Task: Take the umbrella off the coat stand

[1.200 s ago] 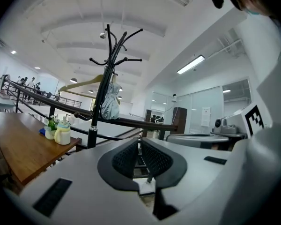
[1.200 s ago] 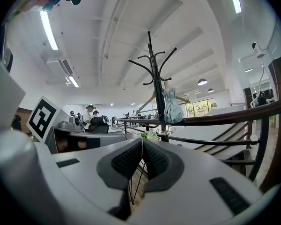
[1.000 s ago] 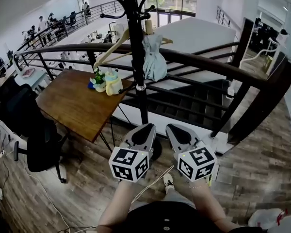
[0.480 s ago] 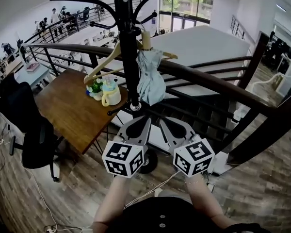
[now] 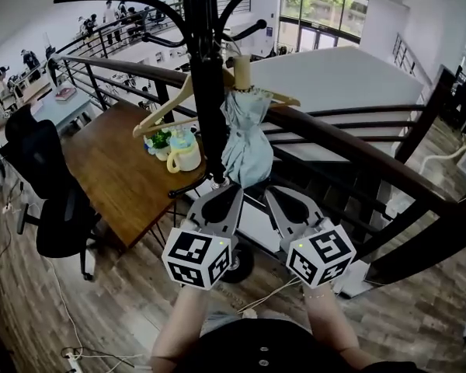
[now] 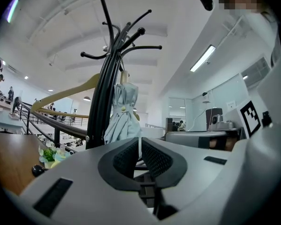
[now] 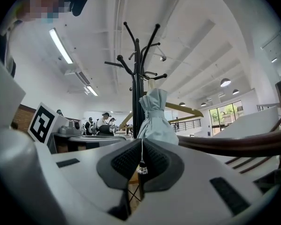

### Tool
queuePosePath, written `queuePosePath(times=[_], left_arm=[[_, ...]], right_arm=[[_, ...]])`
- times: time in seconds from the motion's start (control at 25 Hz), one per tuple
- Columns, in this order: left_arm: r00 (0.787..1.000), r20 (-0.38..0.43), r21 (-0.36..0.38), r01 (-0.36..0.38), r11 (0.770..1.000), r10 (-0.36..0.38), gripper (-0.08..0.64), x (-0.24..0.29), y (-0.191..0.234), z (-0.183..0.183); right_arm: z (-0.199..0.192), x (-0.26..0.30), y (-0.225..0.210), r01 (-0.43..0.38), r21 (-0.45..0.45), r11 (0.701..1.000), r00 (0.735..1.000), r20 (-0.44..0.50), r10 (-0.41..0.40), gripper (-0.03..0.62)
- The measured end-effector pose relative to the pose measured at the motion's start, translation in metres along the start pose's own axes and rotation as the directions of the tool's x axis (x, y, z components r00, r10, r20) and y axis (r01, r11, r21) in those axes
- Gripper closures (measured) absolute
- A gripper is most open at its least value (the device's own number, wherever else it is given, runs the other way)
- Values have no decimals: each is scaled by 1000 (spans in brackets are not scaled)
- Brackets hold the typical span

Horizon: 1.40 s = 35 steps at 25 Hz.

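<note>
- Centrally in the head view, the folded pale-blue umbrella [image 5: 243,142] hangs from the black coat stand [image 5: 207,76], tan handle uppermost, close beside the pole.
- A wooden hanger [image 5: 159,115] hangs on the same stand, spreading to either side of the pole.
- Lower centre, the left gripper [image 5: 224,195] points at the pole just under the umbrella; its fingers are pressed together, gripping nothing.
- Just right of it, the right gripper [image 5: 282,200] sits below the umbrella, fingers likewise closed and empty.
- At left, a wooden tabletop [image 5: 116,185] carries a mug [image 5: 185,155] and a small plant [image 5: 161,140].
</note>
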<state>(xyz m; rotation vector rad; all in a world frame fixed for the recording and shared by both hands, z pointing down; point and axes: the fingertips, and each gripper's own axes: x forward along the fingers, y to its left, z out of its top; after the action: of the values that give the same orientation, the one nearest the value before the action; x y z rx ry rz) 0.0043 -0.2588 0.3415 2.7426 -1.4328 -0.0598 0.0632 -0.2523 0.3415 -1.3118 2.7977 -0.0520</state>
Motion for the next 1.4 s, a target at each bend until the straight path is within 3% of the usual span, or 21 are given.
queuePosePath(times=[0.24,0.52,0.64,0.8,1.08,1.4], left_arm=[[999,21,-64,29,998,-27,537,6,5,2],[999,2,-60,52,997,-52,537,7,15,10],[998,1,-35,57,998,-57,537,6,18,17],[998,36,-43,62,997,-61,537,9,25,34],[994,68,44,78,996,-81,537,19,29,61],[988,143,102,40,994,-55,537,26,36,99]], right_arm=[[-2,6,-4,4,29,1000,1000,5,-4,563],[17,10,-10,29,31,999,999,30,-30,563],[33,14,-4,-6,-4,1000,999,43,6,563],[54,25,7,-109,-8,994,991,77,110,563],[87,41,13,-125,-62,990,986,102,131,563],[127,64,11,-125,-144,982,979,145,146,561]])
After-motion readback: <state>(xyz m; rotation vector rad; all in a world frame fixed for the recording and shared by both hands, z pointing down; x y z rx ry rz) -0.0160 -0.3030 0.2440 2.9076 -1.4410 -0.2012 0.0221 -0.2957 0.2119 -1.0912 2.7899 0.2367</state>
